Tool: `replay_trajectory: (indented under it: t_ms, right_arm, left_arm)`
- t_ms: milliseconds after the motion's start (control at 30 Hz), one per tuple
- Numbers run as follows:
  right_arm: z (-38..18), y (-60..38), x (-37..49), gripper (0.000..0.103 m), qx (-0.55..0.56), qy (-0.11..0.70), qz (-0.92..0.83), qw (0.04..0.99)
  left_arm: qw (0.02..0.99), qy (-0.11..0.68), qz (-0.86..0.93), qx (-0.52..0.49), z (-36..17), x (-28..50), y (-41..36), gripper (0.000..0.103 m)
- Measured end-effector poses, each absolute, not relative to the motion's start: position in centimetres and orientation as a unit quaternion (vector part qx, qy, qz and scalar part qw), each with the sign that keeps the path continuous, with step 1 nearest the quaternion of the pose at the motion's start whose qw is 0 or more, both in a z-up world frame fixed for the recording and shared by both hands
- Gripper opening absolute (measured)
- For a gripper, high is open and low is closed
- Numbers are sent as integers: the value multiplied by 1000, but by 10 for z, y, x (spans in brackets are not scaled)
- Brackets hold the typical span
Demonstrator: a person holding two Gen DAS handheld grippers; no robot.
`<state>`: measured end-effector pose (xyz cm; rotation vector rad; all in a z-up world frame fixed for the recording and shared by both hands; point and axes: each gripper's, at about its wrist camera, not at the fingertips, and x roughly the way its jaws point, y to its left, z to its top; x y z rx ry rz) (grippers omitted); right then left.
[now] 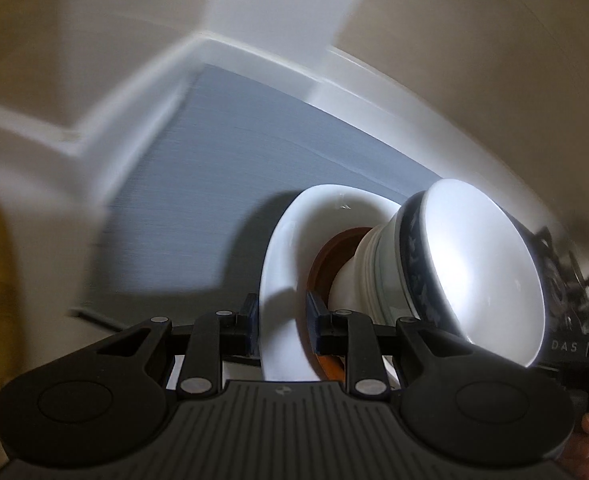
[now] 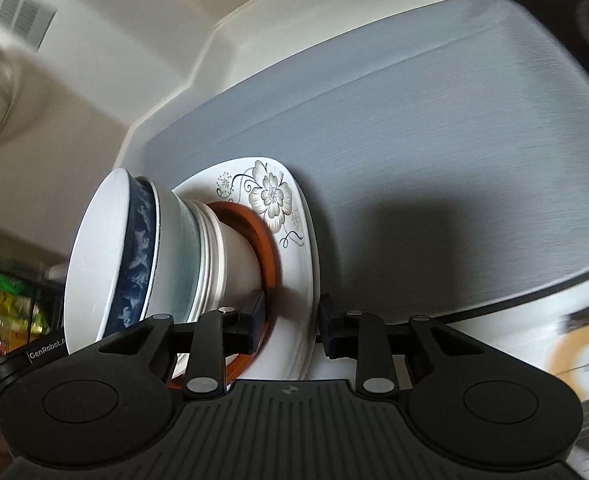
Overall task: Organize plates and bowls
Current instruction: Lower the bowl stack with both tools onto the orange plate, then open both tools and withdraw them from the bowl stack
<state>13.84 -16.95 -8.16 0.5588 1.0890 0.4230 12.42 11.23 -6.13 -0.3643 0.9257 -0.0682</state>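
Between both tools' pads, left tool (image 1: pixel 280 326) and right tool (image 2: pixel 290 328) clamp the white plate's (image 2: pixel 294 312) rim

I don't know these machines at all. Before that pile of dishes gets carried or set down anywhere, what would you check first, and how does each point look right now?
1. Left gripper clamped on the white plate rim: ok.
2. Right gripper clamped on the opposite rim of the same plate: ok; its far finger looks close to the rim, contact hard to judge.
3. Orange plate seated on the white plate: ok.
4. Bowls nested and centred: ok.
5. Stack level: cannot tell; both views are rolled.
6. Grey surface bare nearby for setting down: ok.
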Motion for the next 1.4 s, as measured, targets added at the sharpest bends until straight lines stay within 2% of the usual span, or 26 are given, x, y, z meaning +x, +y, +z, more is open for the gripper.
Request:
replay_trajectory:
  t_ms: [267,533,600,667,767,900,967,1033,1300,1400]
  right_arm:
    - [-84,-248,149,30,264,493,159,814]
    - [-88,-269,151,30,259,493,176,812]
    - [-86,-272,154,31,253,495,182,811]
    - [-85,-272,154,33,244,492,189,814]
    - [-77,-275,147,36,224,477,193,828]
    - [-66,-286,128,47,214,462,203,836]
    - [-61,-288,115,50,204,458,208,840]
    - [-57,-289,103,54,194,456,207,843]
    - [-34,-270,73,83,133,418,193,878]
    - [-21,-259,63,94,105,397,180,894]
  left_arm:
    - [882,440,-57,-155,-65,144,32,27]
    - [889,437,-30,-134,-61,143,7,28]
    - [895,431,-8,-112,-57,136,2,38]
    - [898,426,14,-106,-52,124,0,56]
    - [899,424,42,-101,-45,107,-5,69]
    - [902,416,65,-94,-30,88,-8,79]
    - [904,412,68,-93,-23,80,-11,85]
    - [906,408,62,-91,-17,74,-15,86]
    - [913,397,34,-83,-2,61,-19,86]
    - [910,406,24,-74,2,60,-17,93]
